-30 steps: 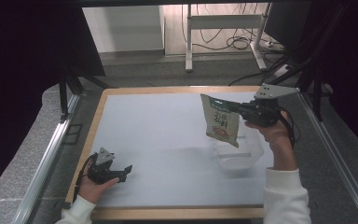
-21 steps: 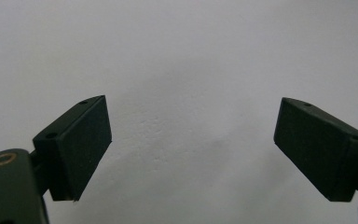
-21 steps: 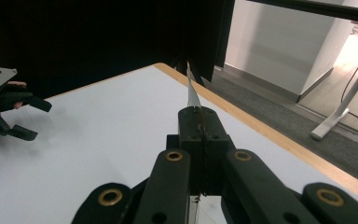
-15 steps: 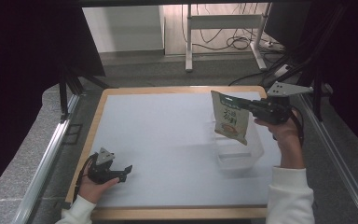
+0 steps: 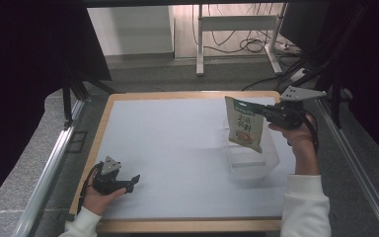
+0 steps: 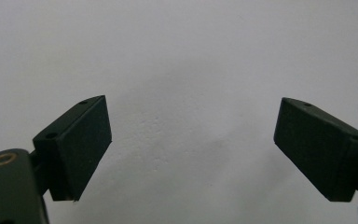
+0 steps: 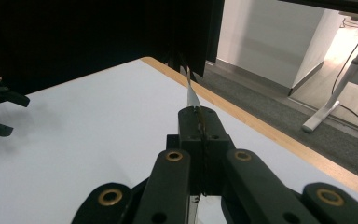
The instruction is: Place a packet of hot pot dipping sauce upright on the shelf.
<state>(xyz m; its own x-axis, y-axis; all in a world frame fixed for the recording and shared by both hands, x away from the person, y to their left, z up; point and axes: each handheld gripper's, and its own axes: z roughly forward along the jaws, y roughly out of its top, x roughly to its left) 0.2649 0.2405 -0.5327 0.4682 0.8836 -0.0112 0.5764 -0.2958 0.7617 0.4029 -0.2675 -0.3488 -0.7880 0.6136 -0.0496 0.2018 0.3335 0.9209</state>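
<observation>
Because the worktop (image 5: 177, 148) bears a clear tub (image 5: 252, 160), the pouch (image 5: 245, 124) hangs just above that tub, ready to drop in, its top edge clamped in the right tool (image 5: 253, 109); well left of the tub, the left tool (image 5: 134, 178) rests, jaws apart, empty.

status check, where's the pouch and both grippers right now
Right hand-held gripper shut on pouch, top edge pinched, hanging above clear container. Left hand-held gripper open, low over the table. Nothing in the way.

Right gripper (image 5: 256, 109) clamped (left gripper (image 5: 131, 181) agape)
</observation>
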